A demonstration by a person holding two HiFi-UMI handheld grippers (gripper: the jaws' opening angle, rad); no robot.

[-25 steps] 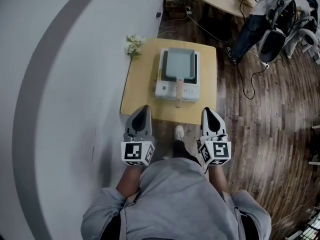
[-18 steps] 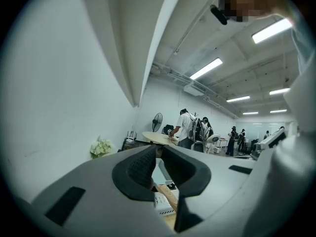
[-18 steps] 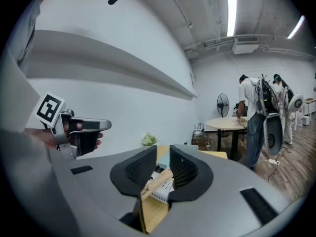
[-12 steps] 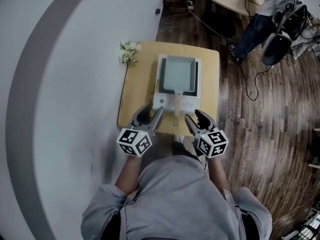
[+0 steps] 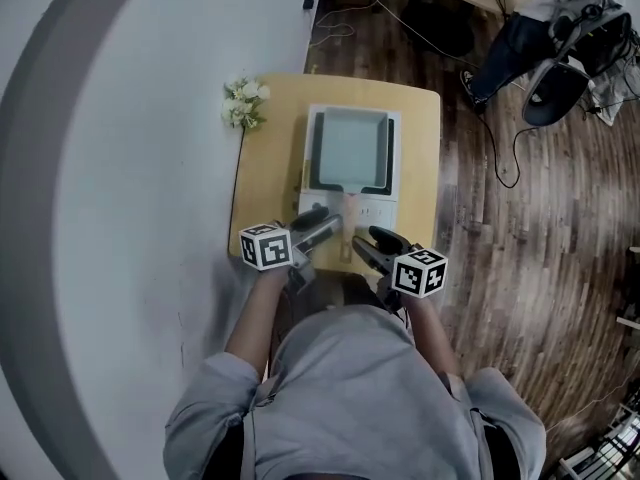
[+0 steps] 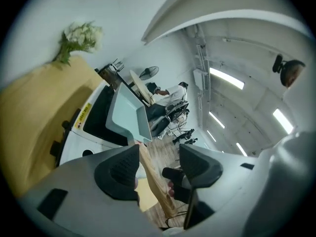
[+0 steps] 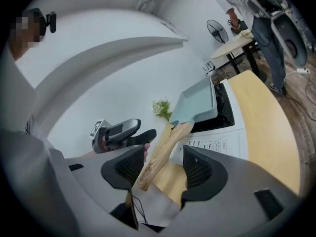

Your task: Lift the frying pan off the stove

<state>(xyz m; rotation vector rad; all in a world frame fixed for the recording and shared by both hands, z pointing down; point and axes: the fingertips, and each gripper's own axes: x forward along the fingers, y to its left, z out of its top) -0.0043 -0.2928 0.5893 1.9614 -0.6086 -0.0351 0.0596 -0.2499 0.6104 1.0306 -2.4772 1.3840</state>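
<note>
- pan (image 5: 349,146) sits flat on the stove (image 5: 352,206), on the table (image 5: 268,168)
- its long axis runs straight away from the person, with the wooden handle (image 5: 349,213) pointing back at them
- left gripper (image 6: 158,164) and right gripper (image 7: 165,168): jaws opening wide on both, handle between them, not clamped

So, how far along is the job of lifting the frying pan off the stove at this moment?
Done: the left gripper and right gripper are at the wooden handle. In hand: both sets of jaws are opening, the handle between them, not yet clamped. Left: close on it and lift; the frying pan sits on the stove.
</note>
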